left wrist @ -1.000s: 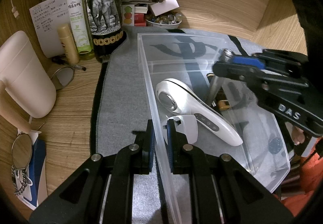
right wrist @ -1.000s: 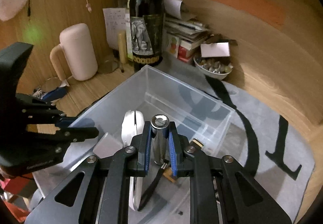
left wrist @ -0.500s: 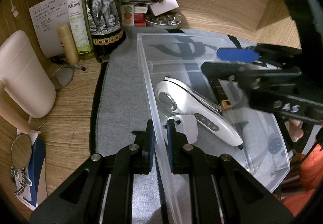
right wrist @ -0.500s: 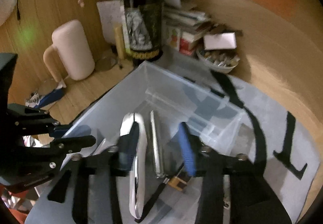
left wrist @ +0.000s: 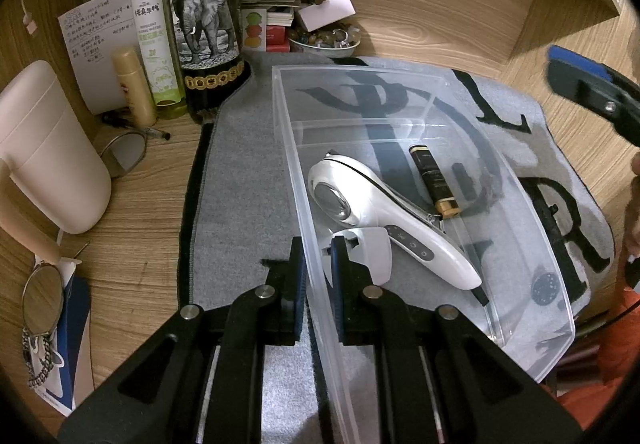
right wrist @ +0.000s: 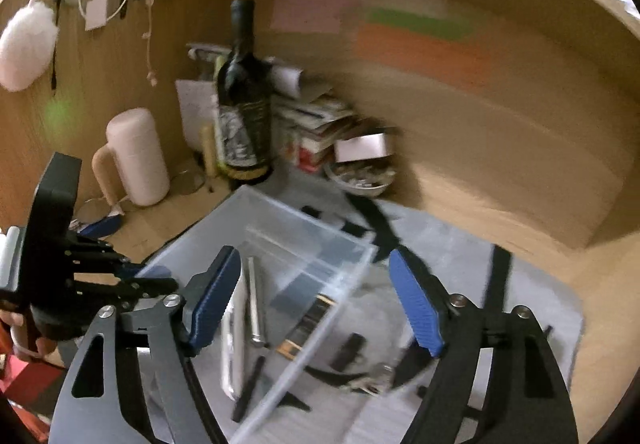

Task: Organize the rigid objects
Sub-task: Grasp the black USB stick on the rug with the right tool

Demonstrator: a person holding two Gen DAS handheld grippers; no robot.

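Left gripper (left wrist: 318, 258) clamped on clear bin (left wrist: 400, 73) wall — right gripper (right wrist: 316, 304) raised above, jaws spread wide

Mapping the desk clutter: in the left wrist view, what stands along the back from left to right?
Pink jug → tan tube → green spray bottle → wine bottle → small bowl of trinkets.

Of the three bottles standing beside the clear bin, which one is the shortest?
The small tan bottle, leftmost of the three. The green spray bottle beside it is taller, and the dark elephant-label wine bottle tallest.
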